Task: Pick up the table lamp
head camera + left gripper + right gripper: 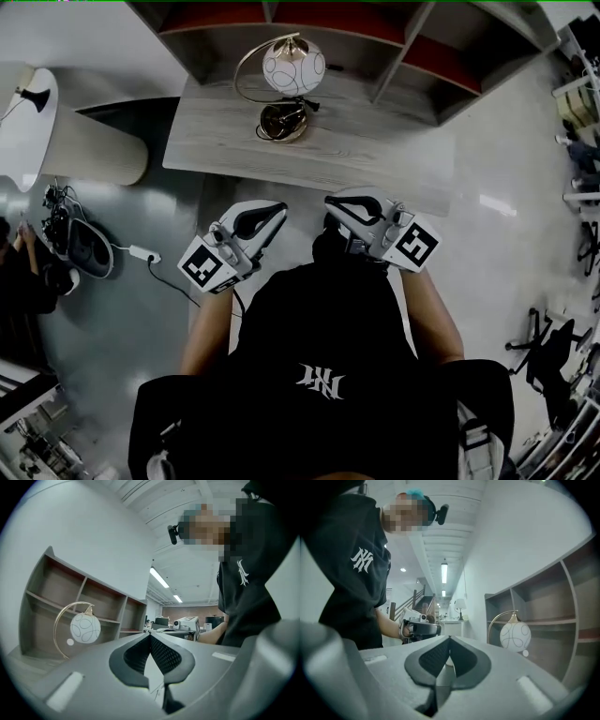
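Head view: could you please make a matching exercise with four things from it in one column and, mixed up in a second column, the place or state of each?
Things:
1. lamp
2. left gripper
3. shelf
4. power strip

Places or states:
A. lies on the floor
B. stands on the desk
C. shut, holds nothing
D. runs along the desk's far edge

Pairs: 1-B, 2-C, 3-D, 4-A

table lamp (85,628) base: hidden by left claw (150,634) | shelf (392,64): cropped top
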Tool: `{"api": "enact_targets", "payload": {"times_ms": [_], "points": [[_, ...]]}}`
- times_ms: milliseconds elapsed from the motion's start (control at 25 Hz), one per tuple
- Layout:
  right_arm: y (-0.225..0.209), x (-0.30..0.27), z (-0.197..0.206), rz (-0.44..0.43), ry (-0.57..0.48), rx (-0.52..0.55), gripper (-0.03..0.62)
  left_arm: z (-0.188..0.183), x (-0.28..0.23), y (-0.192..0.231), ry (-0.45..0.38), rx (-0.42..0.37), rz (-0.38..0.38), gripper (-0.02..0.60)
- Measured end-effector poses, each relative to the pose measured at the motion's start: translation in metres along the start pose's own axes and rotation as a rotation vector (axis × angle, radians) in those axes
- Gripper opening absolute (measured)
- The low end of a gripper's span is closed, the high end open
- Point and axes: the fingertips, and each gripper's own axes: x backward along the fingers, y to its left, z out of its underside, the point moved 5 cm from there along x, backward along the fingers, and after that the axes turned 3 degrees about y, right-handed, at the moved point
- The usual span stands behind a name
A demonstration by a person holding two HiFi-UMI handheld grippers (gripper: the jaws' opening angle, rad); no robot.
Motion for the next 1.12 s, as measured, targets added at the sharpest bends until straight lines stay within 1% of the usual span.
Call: {"api": "enact_targets", "payload": {"times_ms": [80, 160, 240, 320, 480, 640, 840, 920, 1000, 1040, 1120], "points": [[-0.024, -0.003, -0.004, -0.039, -0.008, -0.012, 0.003, -0.009, -0.013, 0.016, -0.014, 0.004, -0.051, 0.002], [-0.047, -0.004, -0.006, -0.065, -0.011, -0.024, 0.003, -0.02, -0.03, 0.027, -0.026, 0.0, -0.086, 0.002], [-0.069, -0.006, -0.005, -0.082, -0.004, -0.025, 0.003, -0.023, -0.043, 0.038, -0.018, -0.004, -0.117, 0.002], [-0.087, -0.009, -0.004, -0.105, -0.01, -0.03, 0.003, -0.02, -0.053, 0.051, 0.002, 0.005, -0.155, 0.002], [-0.116, -0.011, -0.002, -0.142, -0.027, -0.037, 0.003, -0.006, -0.07, 0.075, 0.04, 0.054, -0.237, 0.002], [-0.143, -0.004, 0.007, -0.161, -0.042, -0.082, 0.003, -0.004, -0.082, 0.095, 0.045, 0.07, -0.291, 0.002], [-0.164, -0.004, 0.025, -0.175, -0.039, -0.119, 0.003, -0.022, -0.077, 0.118, 0.072, 0.02, -0.378, 0.002], [-0.168, -0.005, 0.03, -0.174, -0.05, -0.122, 0.003, -0.032, -0.072, 0.127, 0.11, -0.006, -0.426, 0.002], [-0.171, -0.008, 0.033, -0.166, -0.07, -0.121, 0.003, -0.039, -0.068, 0.14, 0.168, -0.041, -0.473, 0.002], [-0.172, -0.009, 0.034, -0.161, -0.074, -0.125, 0.003, -0.044, -0.066, 0.147, 0.191, -0.061, -0.488, 0.002], [-0.172, -0.013, 0.039, -0.153, -0.064, -0.143, 0.003, -0.057, -0.061, 0.162, 0.207, -0.093, -0.507, 0.002]]}}
